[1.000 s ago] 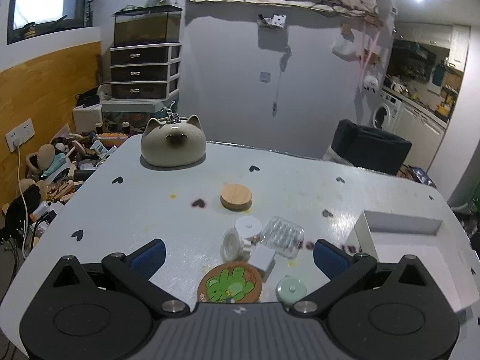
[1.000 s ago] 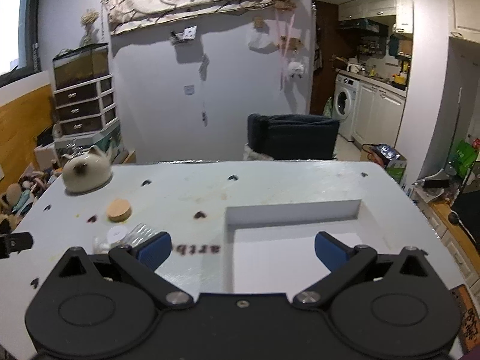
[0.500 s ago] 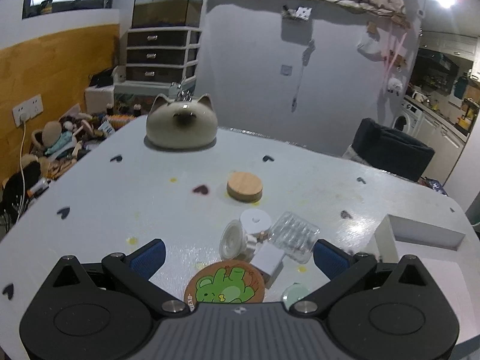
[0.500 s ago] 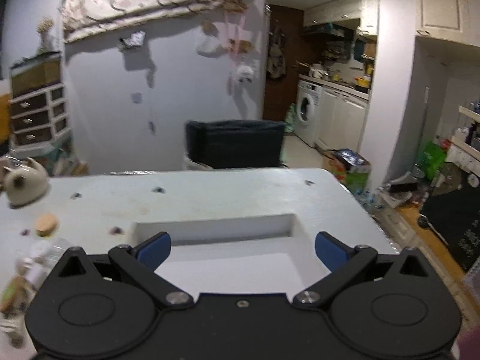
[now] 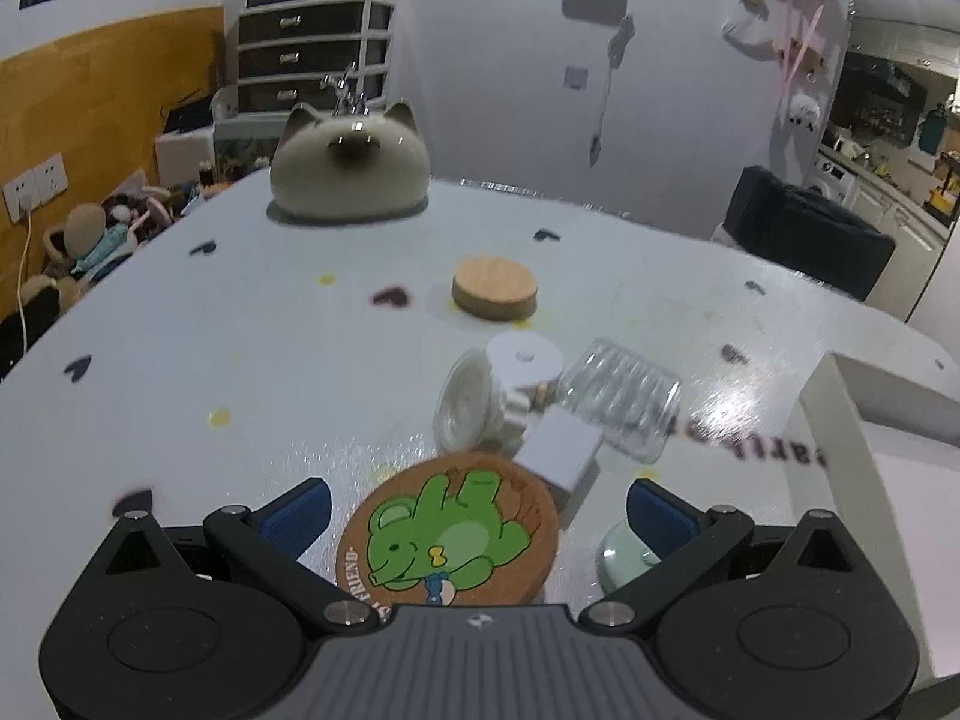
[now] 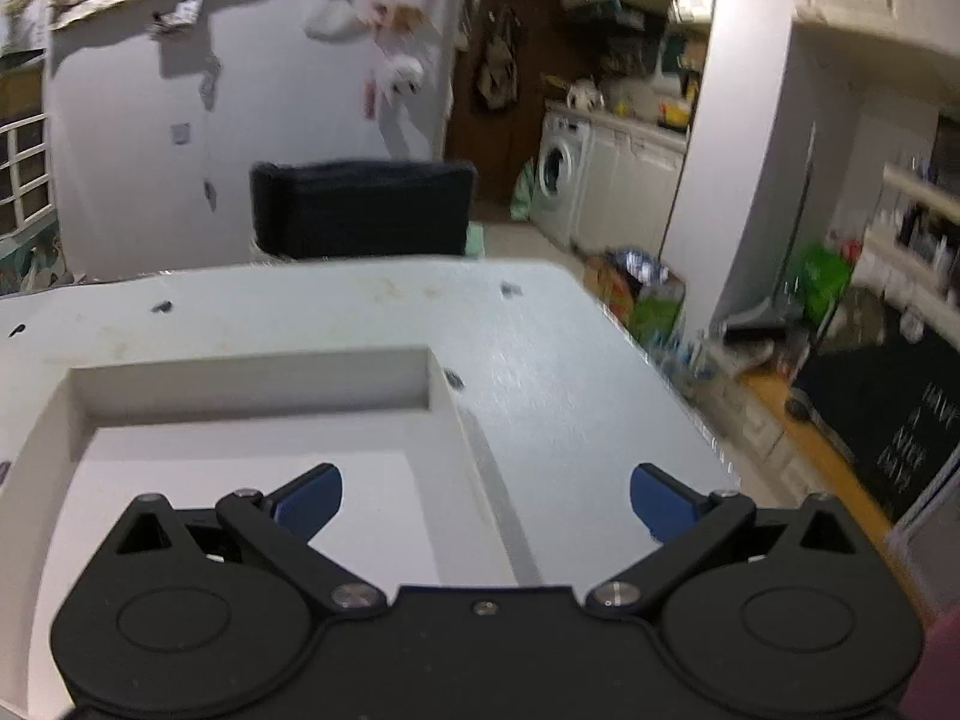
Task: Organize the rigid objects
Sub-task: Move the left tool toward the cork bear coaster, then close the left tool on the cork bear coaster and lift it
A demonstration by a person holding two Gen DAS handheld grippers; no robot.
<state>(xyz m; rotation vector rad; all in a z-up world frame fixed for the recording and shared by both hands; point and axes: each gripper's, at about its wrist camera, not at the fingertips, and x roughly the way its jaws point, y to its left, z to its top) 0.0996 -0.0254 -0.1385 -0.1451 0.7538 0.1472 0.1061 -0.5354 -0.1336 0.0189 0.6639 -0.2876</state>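
In the left wrist view my left gripper (image 5: 478,513) is open and low over the table, with a round cork coaster with a green animal print (image 5: 450,531) lying between its fingers. Just beyond lie a white block (image 5: 561,450), a clear round lid (image 5: 465,405), a white disc (image 5: 524,358), a clear ribbed case (image 5: 624,399) and a wooden lid (image 5: 495,288). A pale green knob (image 5: 621,555) sits by the right finger. A white box (image 5: 840,420) stands at the right. My right gripper (image 6: 485,498) is open and empty over that white box (image 6: 252,384).
A cat-shaped ceramic pot (image 5: 350,165) stands at the table's far left. A dark chair (image 6: 360,210) is behind the table. The table's right edge (image 6: 630,330) drops to a cluttered floor. Drawers and toys are at the far left.
My left gripper has moved forward and down, so the coaster now lies between its fingers. My right gripper has swung to the right, away from the small objects, over the white box.
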